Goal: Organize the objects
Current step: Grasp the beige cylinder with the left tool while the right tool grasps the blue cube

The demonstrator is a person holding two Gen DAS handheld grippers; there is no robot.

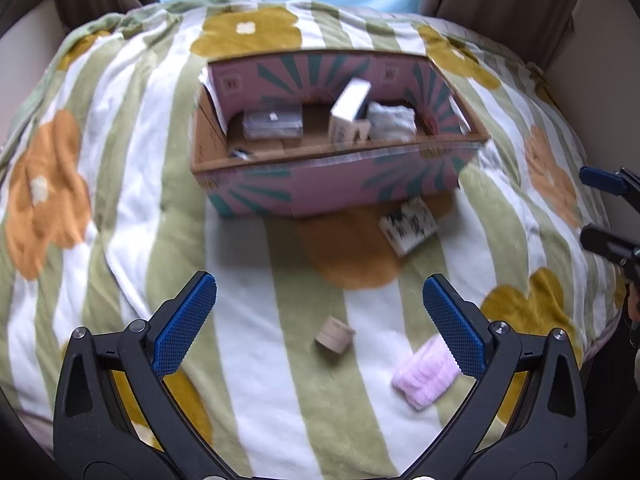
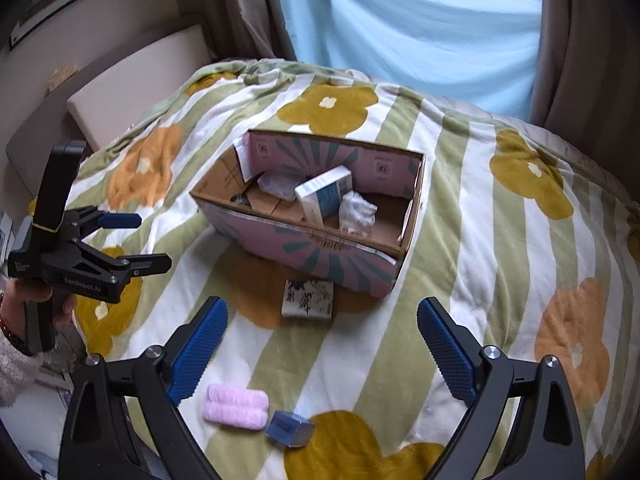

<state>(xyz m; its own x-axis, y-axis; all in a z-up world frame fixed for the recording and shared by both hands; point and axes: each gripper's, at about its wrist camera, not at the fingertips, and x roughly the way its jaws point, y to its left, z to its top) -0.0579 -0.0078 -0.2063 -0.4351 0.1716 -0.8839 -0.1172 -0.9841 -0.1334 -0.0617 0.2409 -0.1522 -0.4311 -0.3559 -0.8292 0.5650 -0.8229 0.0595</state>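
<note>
An open pink cardboard box [image 1: 304, 188] [image 2: 320, 248] sits on the striped flower blanket and holds a white carton [image 1: 350, 106] [image 2: 326, 194], a clear packet [image 1: 272, 122] and a white wrapped bundle [image 1: 390, 120] [image 2: 356, 210]. A black-and-white patterned packet [image 1: 408, 224] [image 2: 307, 299] lies against the box front. A small beige roll [image 1: 334, 334], a pink fuzzy bundle [image 1: 426, 372] [image 2: 236, 402] and a small blue cube [image 2: 290, 428] lie nearer. My left gripper [image 1: 320, 324] [image 2: 136, 240] is open and empty above the roll. My right gripper [image 2: 322, 352] [image 1: 592, 208] is open and empty.
The blanket [image 1: 120, 160] [image 2: 480, 240] covers a rounded bed surface. Light blue curtain [image 2: 400, 32] and brown drapes hang behind. A beige cushion [image 2: 132, 84] and a framed picture are at the left wall.
</note>
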